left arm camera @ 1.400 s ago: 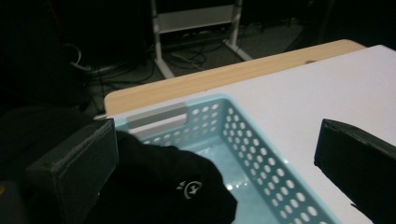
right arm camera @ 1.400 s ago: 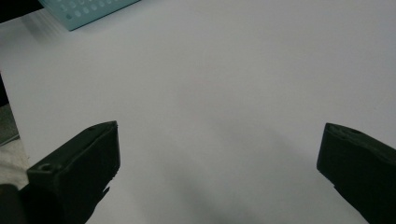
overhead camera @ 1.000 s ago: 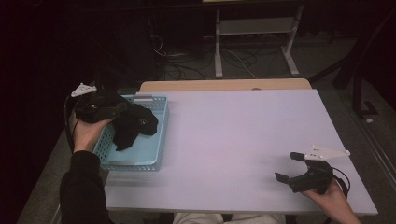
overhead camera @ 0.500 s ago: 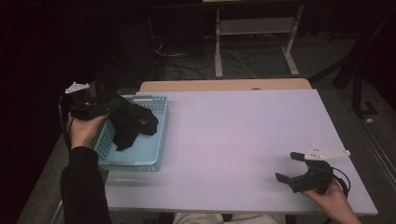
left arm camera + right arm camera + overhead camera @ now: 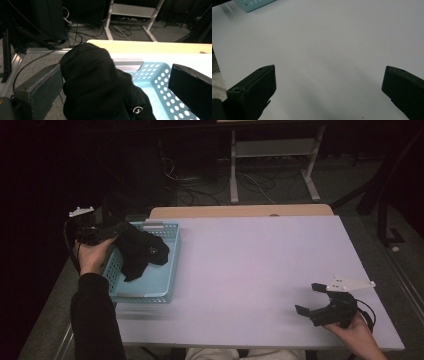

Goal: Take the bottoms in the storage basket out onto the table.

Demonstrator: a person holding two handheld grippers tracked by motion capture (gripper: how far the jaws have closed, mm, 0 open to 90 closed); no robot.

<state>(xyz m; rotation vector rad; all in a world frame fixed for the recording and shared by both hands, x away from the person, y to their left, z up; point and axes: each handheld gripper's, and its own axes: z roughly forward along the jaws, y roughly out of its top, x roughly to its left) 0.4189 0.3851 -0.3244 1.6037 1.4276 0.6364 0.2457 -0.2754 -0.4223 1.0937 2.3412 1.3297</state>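
Fingers of left gripper (image 5: 107,232) spread wide, black garment (image 5: 140,252) bunched between them and against one pad, draped over near-left corner of blue perforated basket (image 5: 165,270), right gripper (image 5: 315,302) wide open, holding nothing, above bare white table (image 5: 260,265).

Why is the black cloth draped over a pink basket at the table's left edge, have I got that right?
Not quite: the basket is light blue, not pink. The high view shows it, and the left gripper view shows its perforated blue wall. The black cloth does hang over it at the table's left edge.
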